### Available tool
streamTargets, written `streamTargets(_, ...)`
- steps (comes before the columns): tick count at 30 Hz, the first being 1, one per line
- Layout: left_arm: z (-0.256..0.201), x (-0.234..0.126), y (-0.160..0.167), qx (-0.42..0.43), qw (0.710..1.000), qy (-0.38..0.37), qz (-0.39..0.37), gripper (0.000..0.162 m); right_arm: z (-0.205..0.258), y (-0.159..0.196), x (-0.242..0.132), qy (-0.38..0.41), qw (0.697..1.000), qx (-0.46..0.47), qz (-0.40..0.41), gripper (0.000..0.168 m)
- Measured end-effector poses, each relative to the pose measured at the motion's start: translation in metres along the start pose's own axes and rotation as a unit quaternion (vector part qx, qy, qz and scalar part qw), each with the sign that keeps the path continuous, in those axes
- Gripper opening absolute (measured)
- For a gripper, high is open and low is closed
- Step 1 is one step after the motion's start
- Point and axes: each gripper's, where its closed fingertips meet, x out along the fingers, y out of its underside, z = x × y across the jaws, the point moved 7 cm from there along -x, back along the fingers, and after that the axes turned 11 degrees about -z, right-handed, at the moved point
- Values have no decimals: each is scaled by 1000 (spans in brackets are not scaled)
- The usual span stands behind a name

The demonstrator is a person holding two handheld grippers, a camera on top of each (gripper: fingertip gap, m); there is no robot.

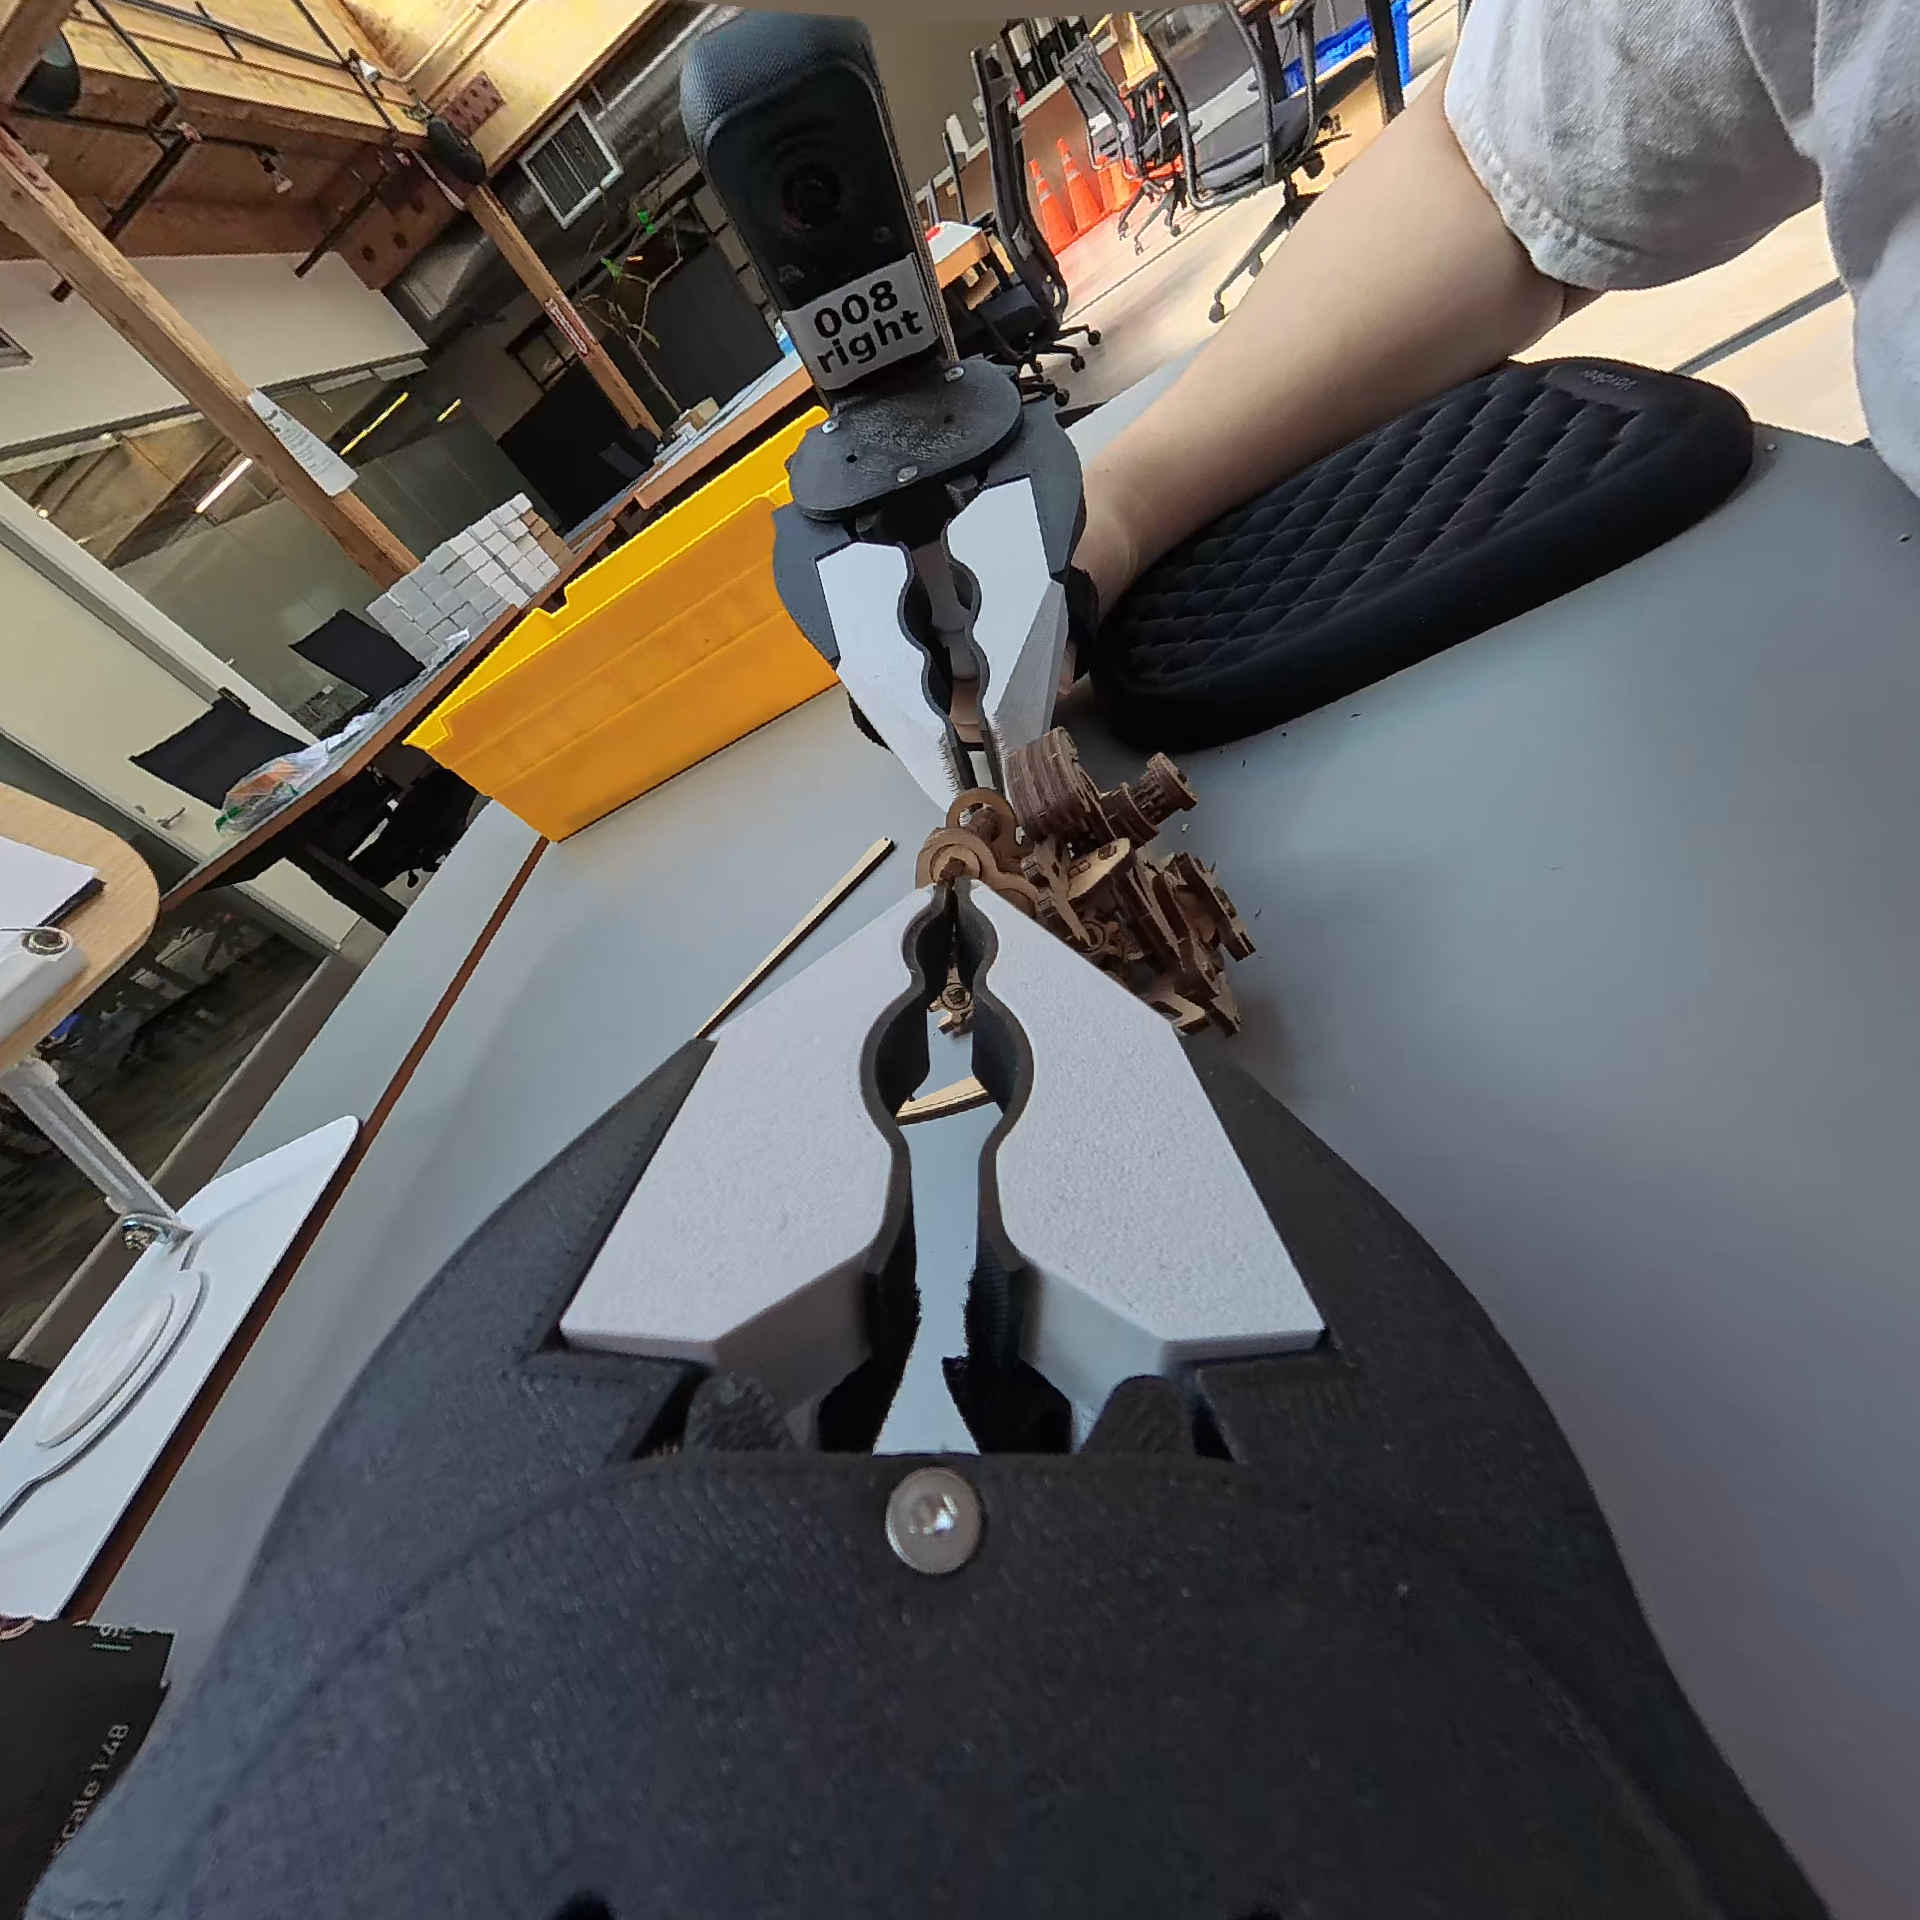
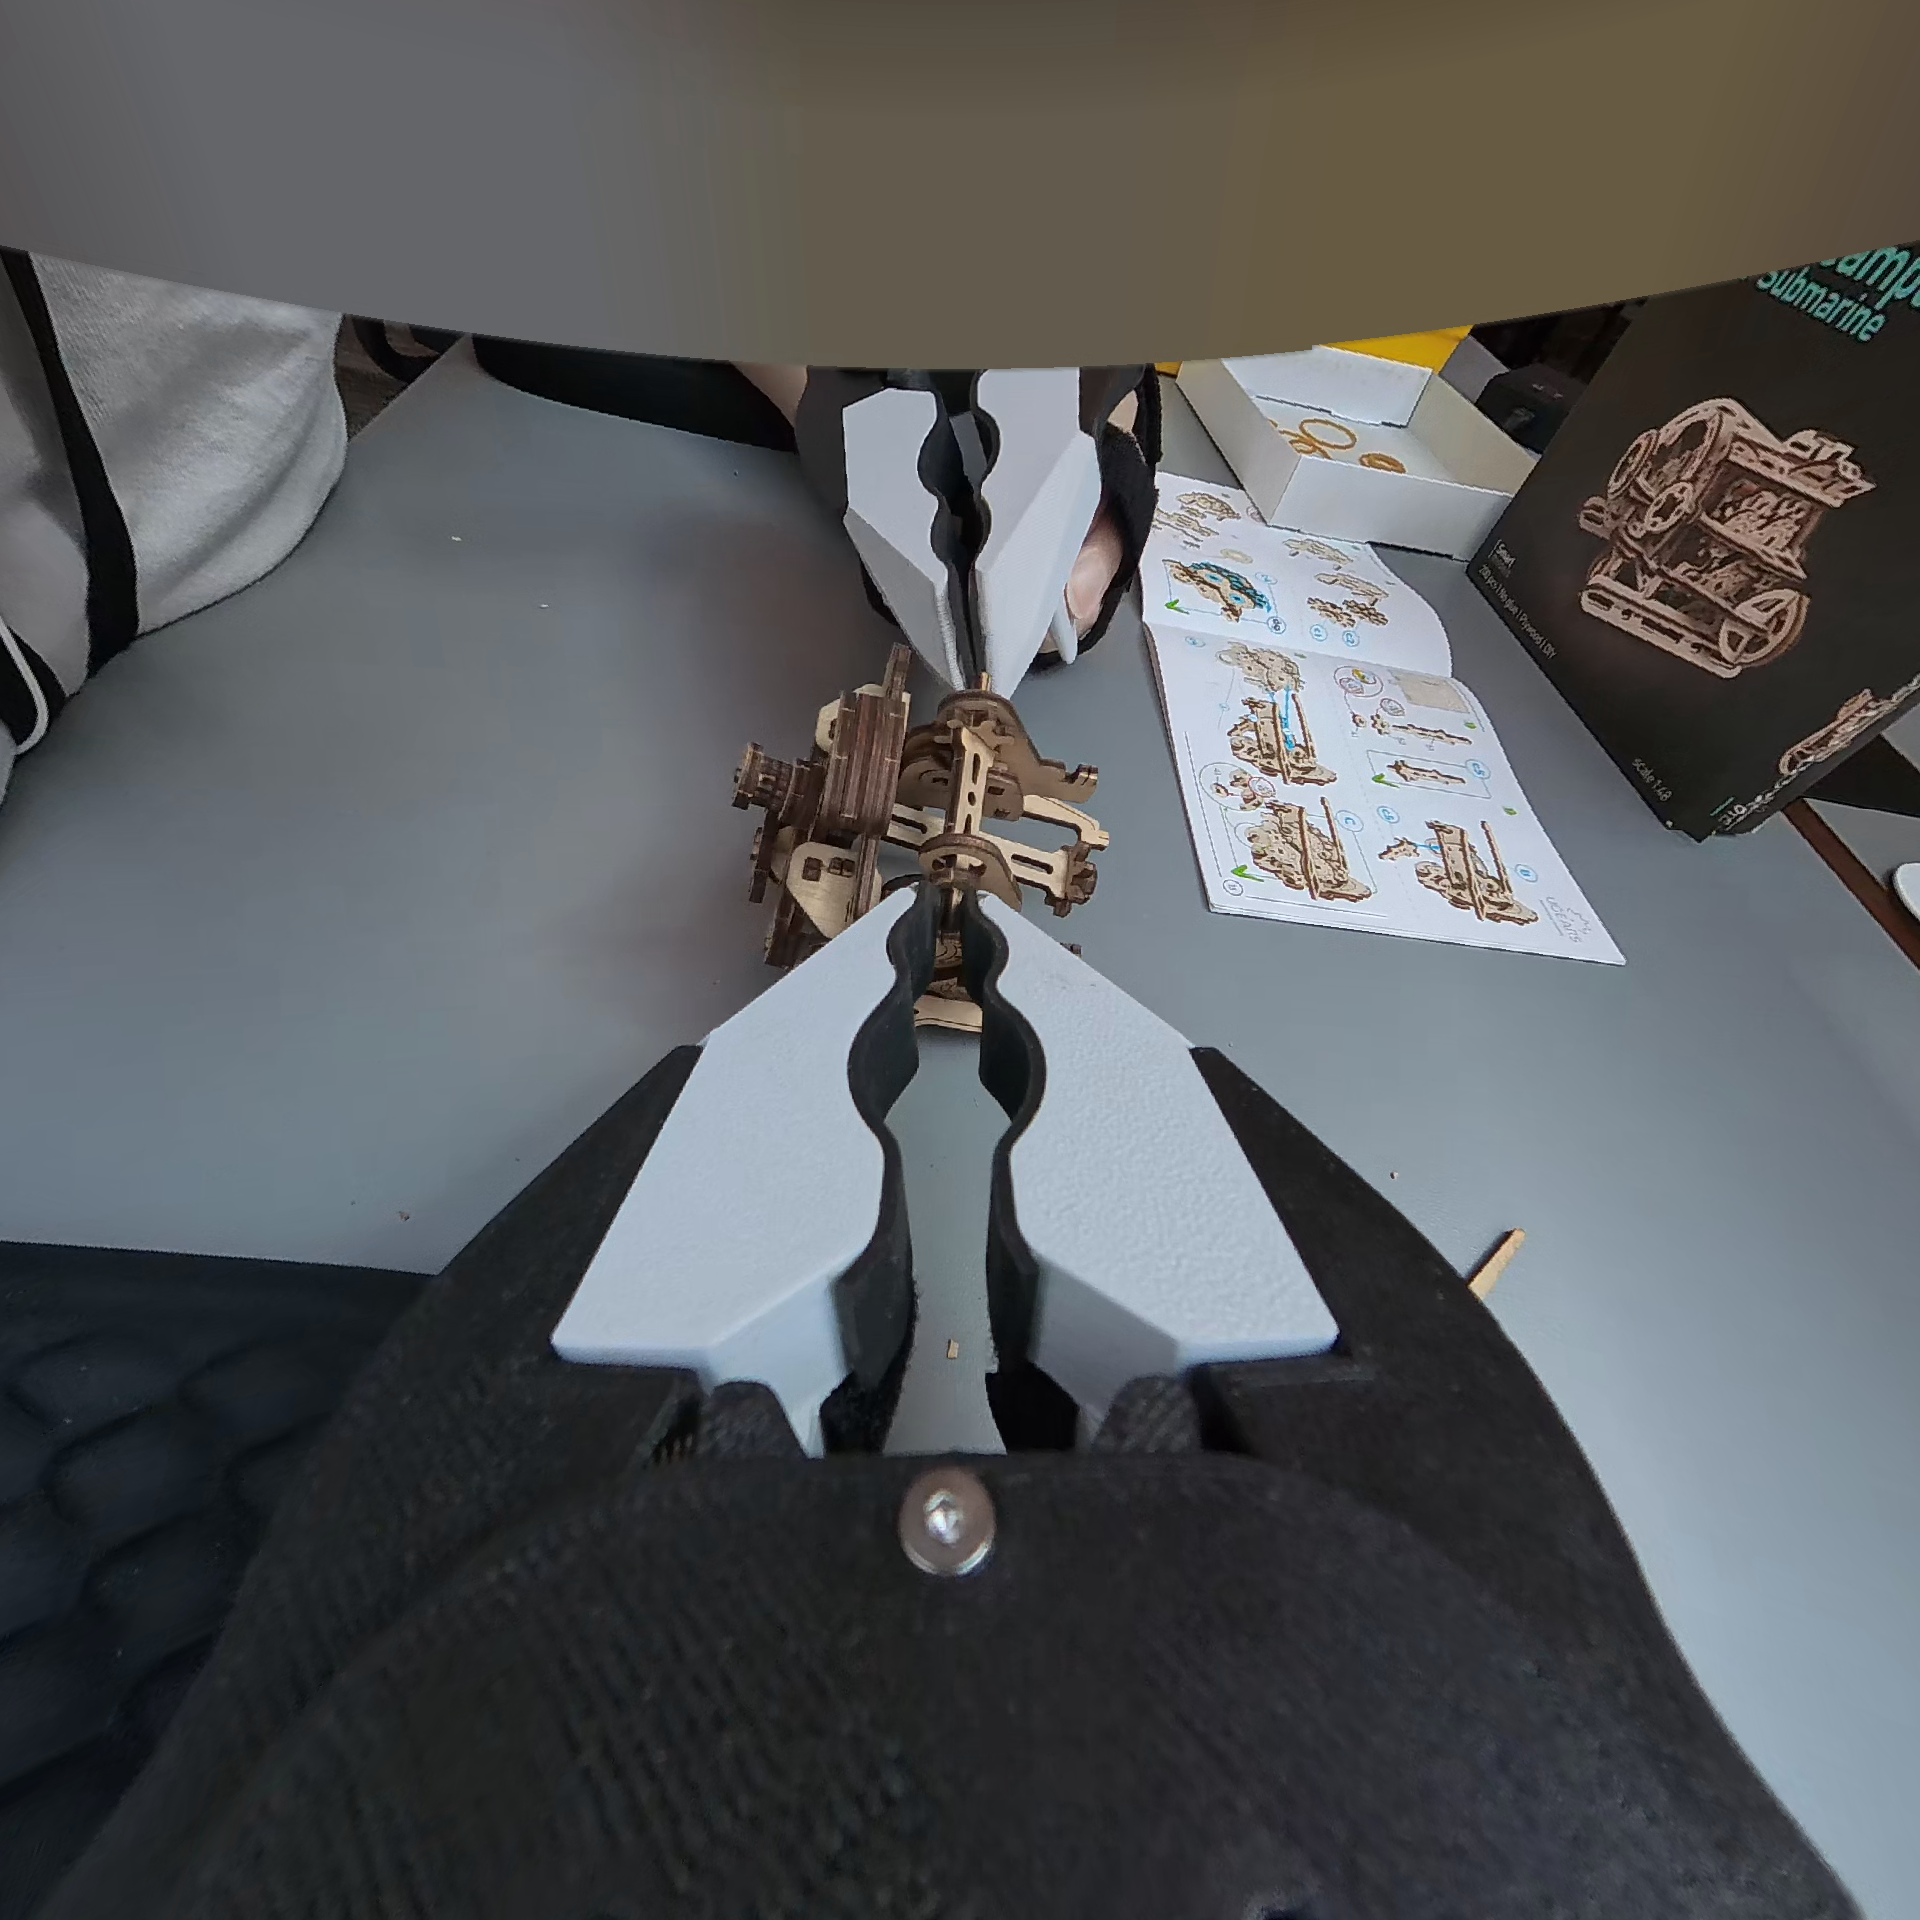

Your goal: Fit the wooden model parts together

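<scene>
Your left gripper (image 1: 954,896) and right gripper (image 2: 940,902) match: pale grey wedge fingers (image 1: 769,1174) with wavy black inner pads, a coarse black printed body, one silver screw (image 1: 932,1518) at lower centre. Upper right, your sleeve (image 1: 1662,135) is light grey.

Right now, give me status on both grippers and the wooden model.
Left gripper and right gripper: jaws pinched on opposite ends of the wooden model. Model on the grey table. Instruction booklet beside it, not in the way.

Black kit box (image 2: 1704,561) cut off at right edge (top blurred), person's arm (image 1: 1351,343) cropped
</scene>
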Motion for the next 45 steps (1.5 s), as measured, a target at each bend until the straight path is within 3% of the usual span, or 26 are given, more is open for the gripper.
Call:
streamTargets(19,2,0,-1,-21,999,29,-12,2,1,-1,0,-2,1000,-3,-2,2)
streamTargets(40,1,0,1,42,998,38,-1,1,2,-1,2,-9,1000,4,-2,2)
streamTargets(45,1,1,0,20,999,40,-2,1,1,-1,2,-10,1000,6,-2,1)
